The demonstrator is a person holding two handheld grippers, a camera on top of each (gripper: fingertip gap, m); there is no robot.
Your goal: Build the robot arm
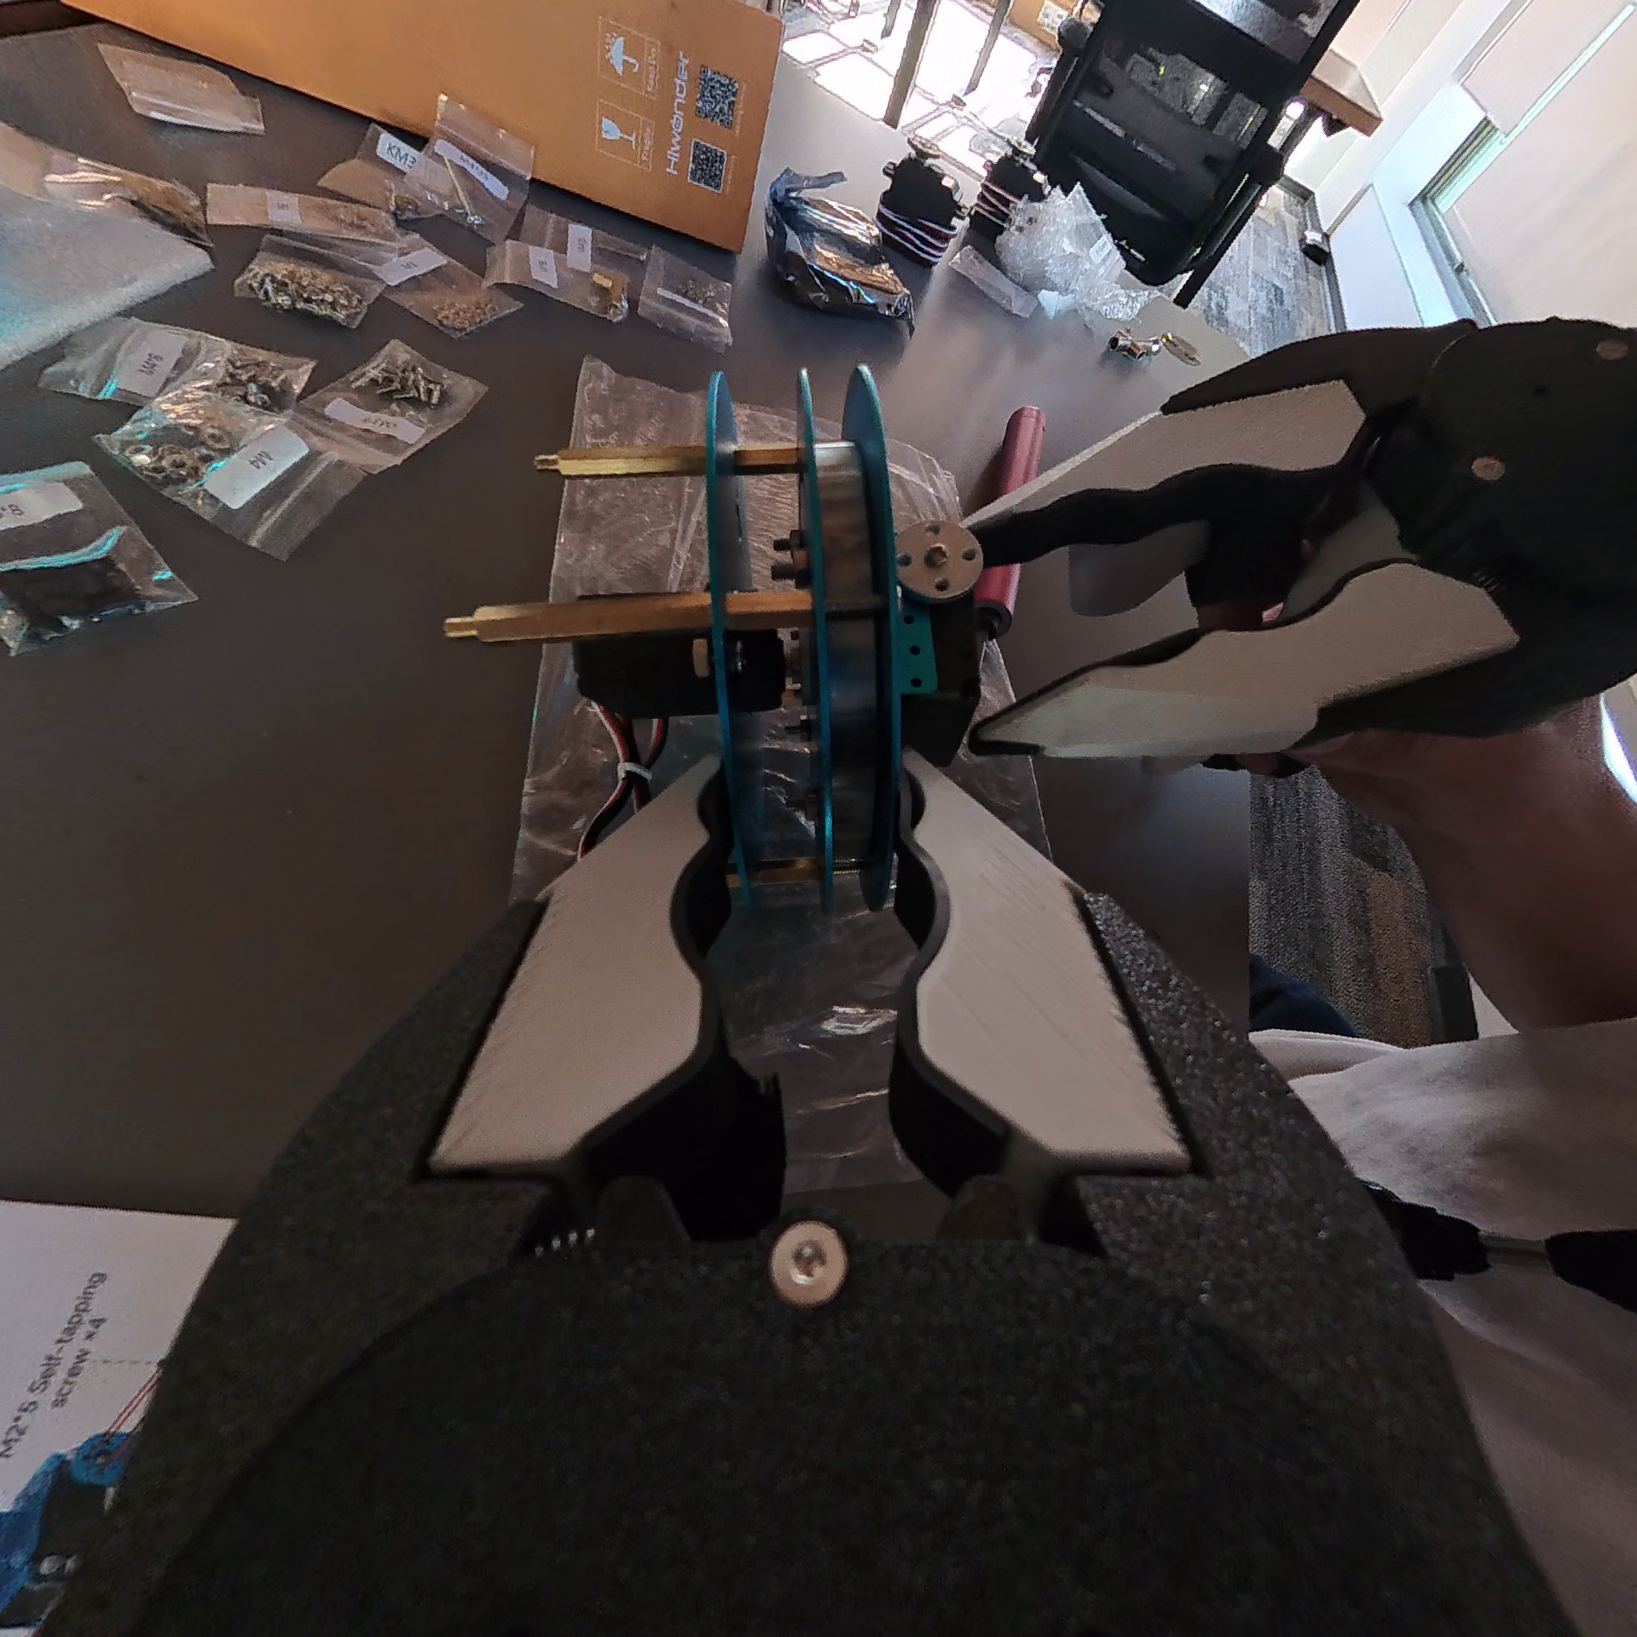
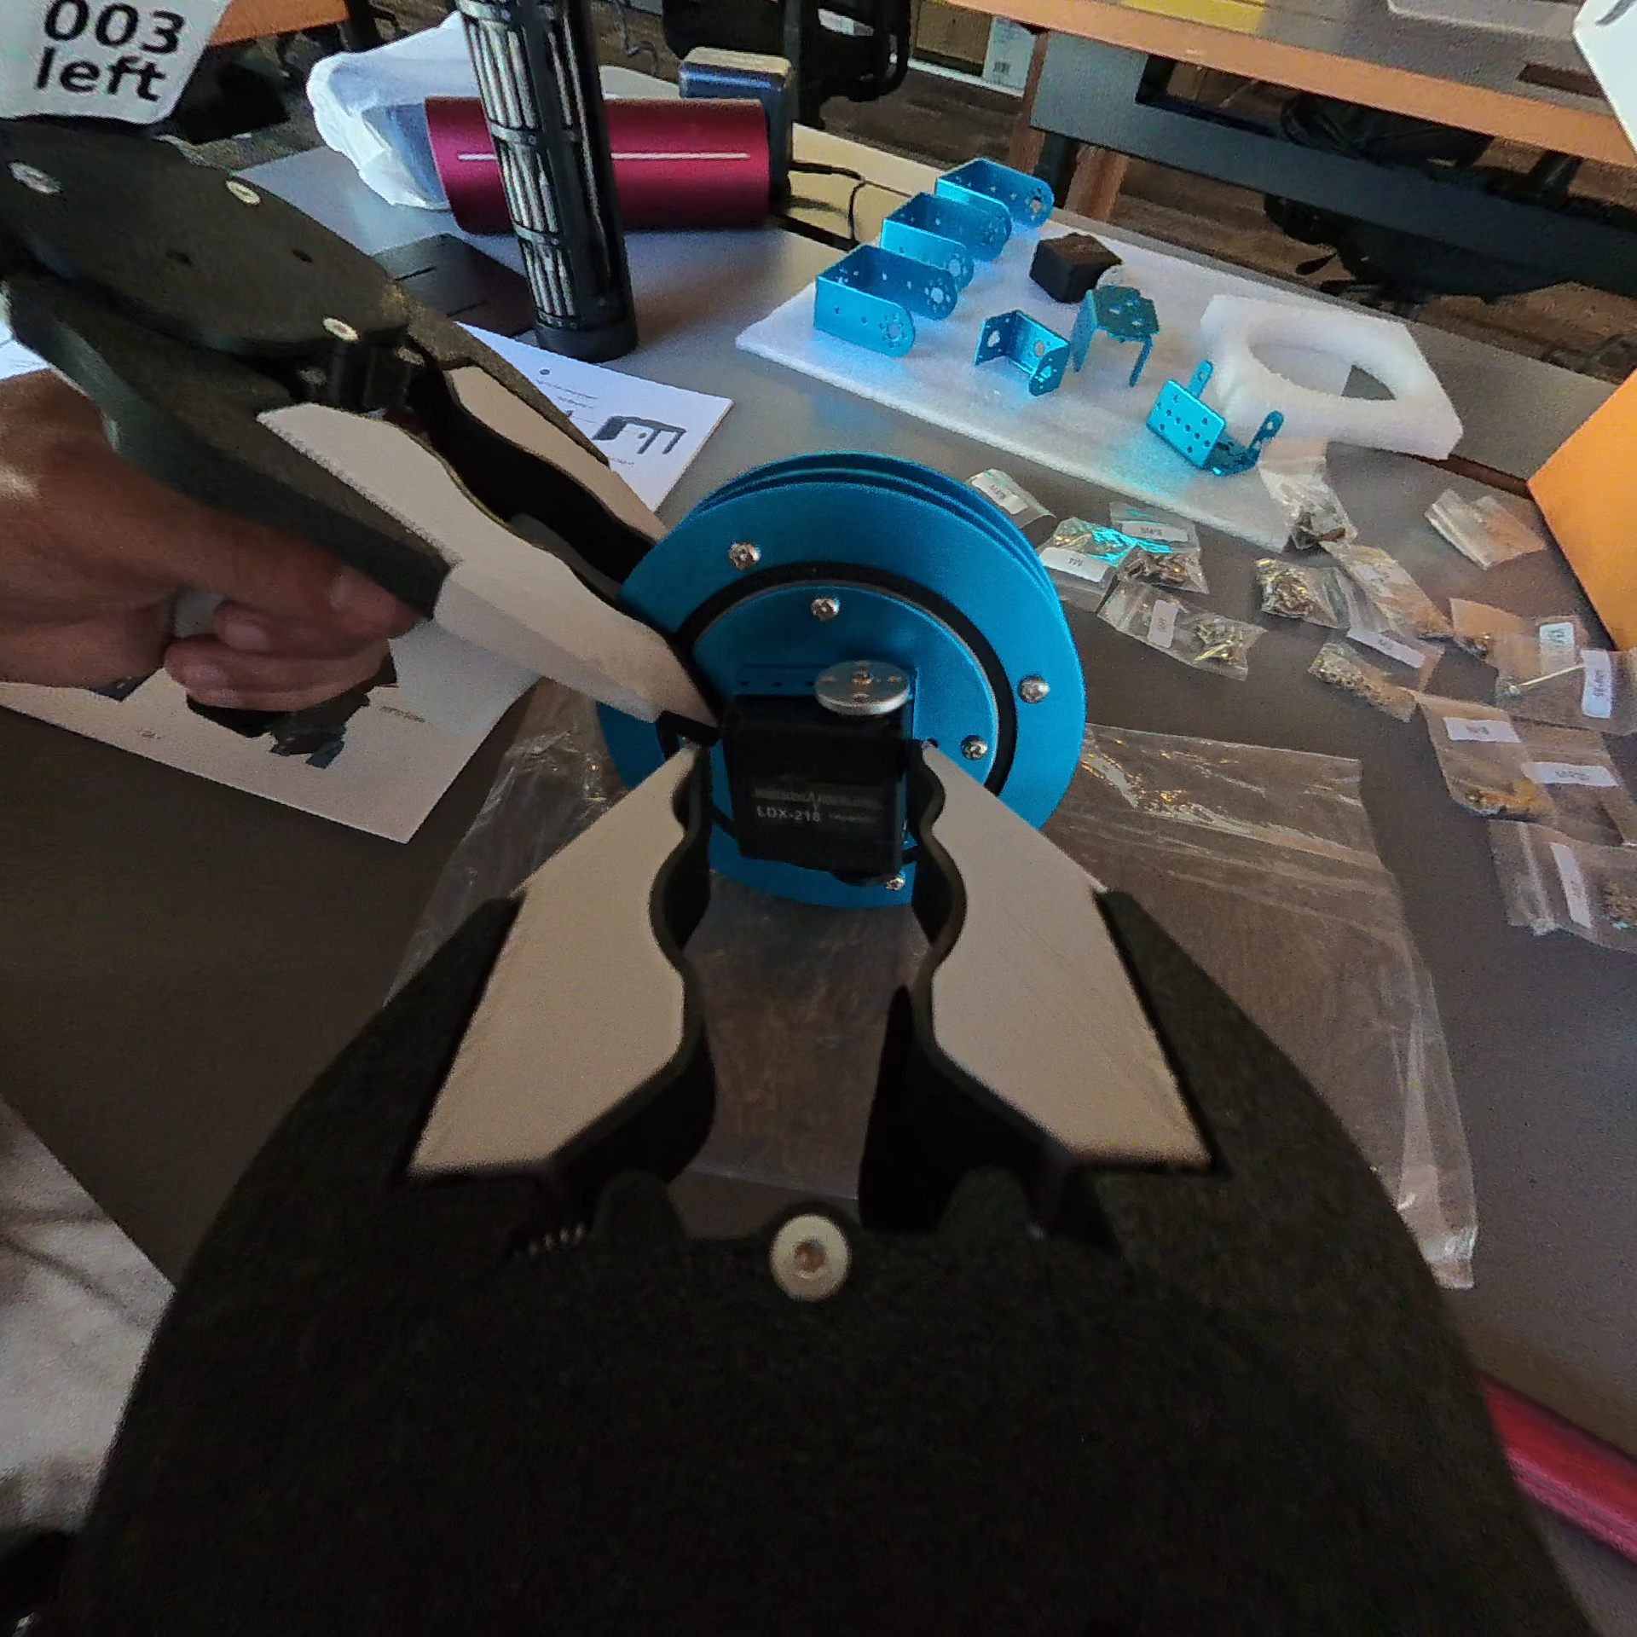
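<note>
**Both grippers on blue disc assembly**

Left gripper (image 1: pixel 810 779), nearest the lens in left wrist view, has its fingers spread around the stacked blue disc assembly (image 1: pixel 802 638), tips flanking the lower rims; pads look to be touching the outer discs, though actual squeeze can't be confirmed. Assy stands on edge on a clear plastic bag (image 1: pixel 797 974) over the dark table (image 1: pixel 266 797). Brass standoffs (image 1: pixel 585 620) poke out toward 9 o'clock. Black servo (image 2: pixel 819 793) w/ silver round horn (image 2: pixel 861 689) is bolted to the disc face.

Right gripper (image 2: pixel 810 753) comes in from 3 o'clock in left view; its fingers bracket the servo body, one tip at each side, touching or v. close – can't tell which.

Surroundings: small screw bags (image 1: pixel 266 292) at 10–11 o'clock, cardboard box (image 1: pixel 531 89) at 12. In right wrist view: blue metal brackets (image 2: pixel 886 297) on white foam sheet (image 2: pixel 974 390) at 1 o'clock, red cylinder (image 2: pixel 691 164) at 12, printed instruction sheets (image 2: pixel 292 762) at 9, a person's hand (image 2: pixel 204 620) on the left gripper's handle.
</note>
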